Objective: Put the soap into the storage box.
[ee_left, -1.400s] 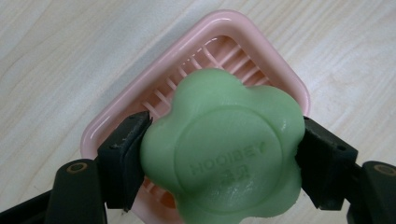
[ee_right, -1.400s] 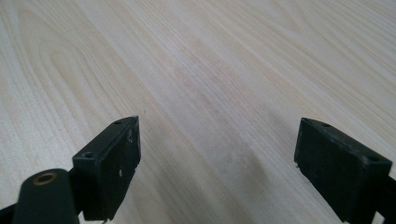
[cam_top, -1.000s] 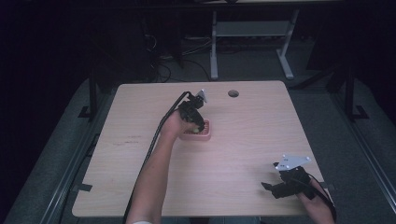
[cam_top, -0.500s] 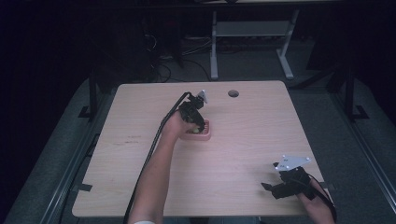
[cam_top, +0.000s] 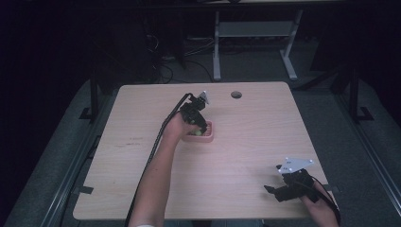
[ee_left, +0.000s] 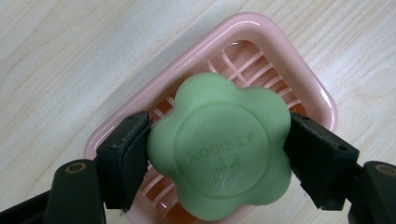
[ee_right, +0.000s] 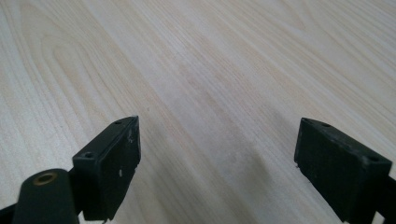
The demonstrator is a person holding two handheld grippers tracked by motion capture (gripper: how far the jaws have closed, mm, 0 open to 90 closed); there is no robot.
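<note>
Looks like some kind of lab or recording studio setup, not anyone's home. There's one plain light-wood table (cam_top: 246,142) in the middle of the frame with a cable grommet hole (cam_top: 236,94) near its far edge, sitting on grey carpet (cam_top: 350,137). Everything around it is dark, like only the table is lit. Upper middle of the frame you can see the white metal legs of another desk or stand (cam_top: 255,42), and just left of that a tangle of black cables (cam_top: 161,66) on the floor. Dark metal frame bars (cam_top: 94,94) run along both sides.
</note>
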